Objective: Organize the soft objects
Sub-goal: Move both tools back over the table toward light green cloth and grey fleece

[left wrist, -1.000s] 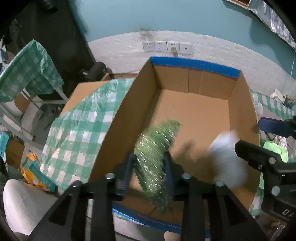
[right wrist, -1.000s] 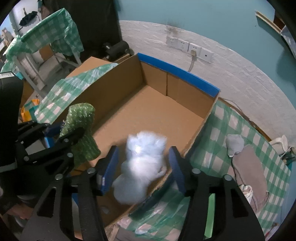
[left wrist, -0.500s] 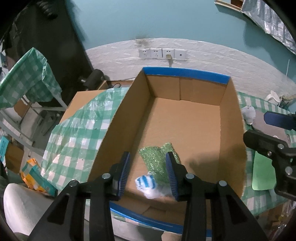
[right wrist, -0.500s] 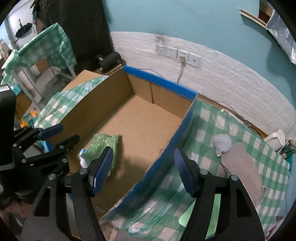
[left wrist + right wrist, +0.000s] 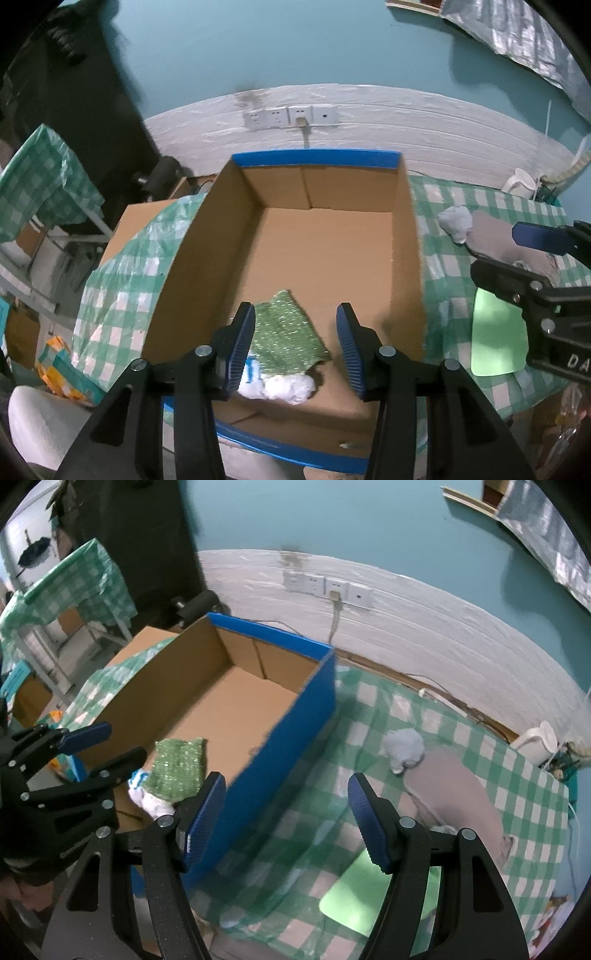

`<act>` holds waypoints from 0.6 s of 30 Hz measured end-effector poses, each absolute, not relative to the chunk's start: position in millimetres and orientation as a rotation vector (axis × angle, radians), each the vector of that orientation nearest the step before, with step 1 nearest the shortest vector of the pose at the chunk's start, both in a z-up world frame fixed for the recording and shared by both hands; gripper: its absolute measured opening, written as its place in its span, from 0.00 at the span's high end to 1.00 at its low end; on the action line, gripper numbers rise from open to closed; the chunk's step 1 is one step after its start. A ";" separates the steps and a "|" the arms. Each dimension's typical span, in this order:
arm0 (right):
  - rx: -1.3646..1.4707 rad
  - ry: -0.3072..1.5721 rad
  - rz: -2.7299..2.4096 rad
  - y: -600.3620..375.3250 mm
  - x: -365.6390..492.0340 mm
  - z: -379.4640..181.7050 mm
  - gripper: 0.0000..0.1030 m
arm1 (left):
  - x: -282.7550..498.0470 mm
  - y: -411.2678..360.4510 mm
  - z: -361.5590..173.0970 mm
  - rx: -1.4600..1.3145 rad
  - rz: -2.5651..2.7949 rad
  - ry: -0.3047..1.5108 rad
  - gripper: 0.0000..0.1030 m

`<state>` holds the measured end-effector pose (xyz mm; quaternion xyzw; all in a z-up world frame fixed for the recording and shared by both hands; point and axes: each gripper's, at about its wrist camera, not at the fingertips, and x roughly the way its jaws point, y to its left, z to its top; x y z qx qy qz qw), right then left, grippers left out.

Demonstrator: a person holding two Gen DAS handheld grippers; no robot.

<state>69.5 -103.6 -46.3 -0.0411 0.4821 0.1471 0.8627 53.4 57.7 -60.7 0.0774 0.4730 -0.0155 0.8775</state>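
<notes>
- Left tongs (image 5: 295,347) hang empty, jaws opening, above the glittery green knitted cloth (image 5: 286,338) and white fluffy wad (image 5: 280,386) in the brown cardboard box (image 5: 402,236).
- Right tongs (image 5: 286,816) released, empty, over the green-checked bench (image 5: 454,734).
- Ahead of the right tongs: 1 pale grey balled cloth (image 5: 404,749), likely light, limp; pinch its bunched top.
</notes>
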 end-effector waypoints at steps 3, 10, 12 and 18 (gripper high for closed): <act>-0.067 1.009 0.289 -119.1 67.7 -46.0 0.32 | 51.0 46.6 -59.4 0.177 -0.050 0.980 0.55; -0.036 0.998 0.251 -150.3 62.8 -43.7 0.32 | 48.9 26.3 -58.7 0.195 -0.081 0.979 0.55; -0.032 0.993 0.237 -160.3 60.8 -43.3 0.31 | 47.9 19.5 -58.8 0.201 -0.093 0.980 0.55; -0.003 0.988 0.182 -195.7 54.9 -43.7 0.29 | 43.4 -8.0 -59.8 0.236 -0.138 0.983 0.55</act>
